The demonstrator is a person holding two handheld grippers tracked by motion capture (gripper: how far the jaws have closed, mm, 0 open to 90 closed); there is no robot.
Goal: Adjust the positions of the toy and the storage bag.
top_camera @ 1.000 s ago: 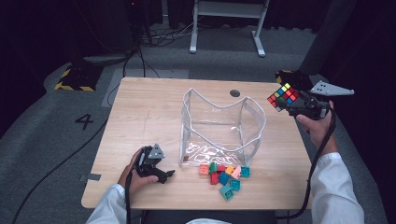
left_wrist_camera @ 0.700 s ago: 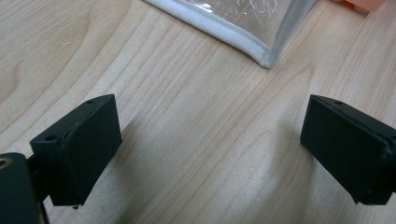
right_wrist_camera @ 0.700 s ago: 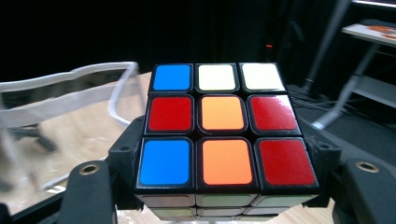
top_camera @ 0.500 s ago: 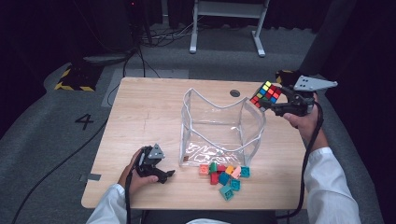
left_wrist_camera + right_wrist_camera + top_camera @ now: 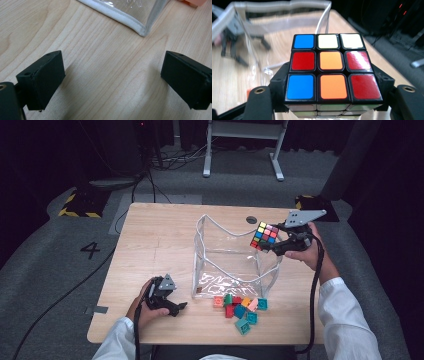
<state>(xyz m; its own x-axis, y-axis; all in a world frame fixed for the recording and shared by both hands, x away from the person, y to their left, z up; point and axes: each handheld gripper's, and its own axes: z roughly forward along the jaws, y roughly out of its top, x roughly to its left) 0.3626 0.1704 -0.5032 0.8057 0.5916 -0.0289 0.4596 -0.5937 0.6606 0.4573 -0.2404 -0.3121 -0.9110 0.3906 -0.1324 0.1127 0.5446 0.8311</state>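
High view: the right claw (image 5: 274, 246) grips a puzzle cube (image 5: 264, 235) held in the air above the far right rim of a clear bag (image 5: 230, 257) standing open at the middle of the wooden tabletop (image 5: 150, 240); the left claw (image 5: 179, 306) rests open on the near left of the tabletop, beside the bag, with a heap of toy bricks (image 5: 239, 309) near the bag's near side. Left gripper view: both jaws stand wide apart over bare wood, the bag's white-edged corner (image 5: 141, 30) just beyond. Right gripper view: the cube (image 5: 332, 67) sits clamped between the jaws, the bag (image 5: 249, 32) blurred behind it.
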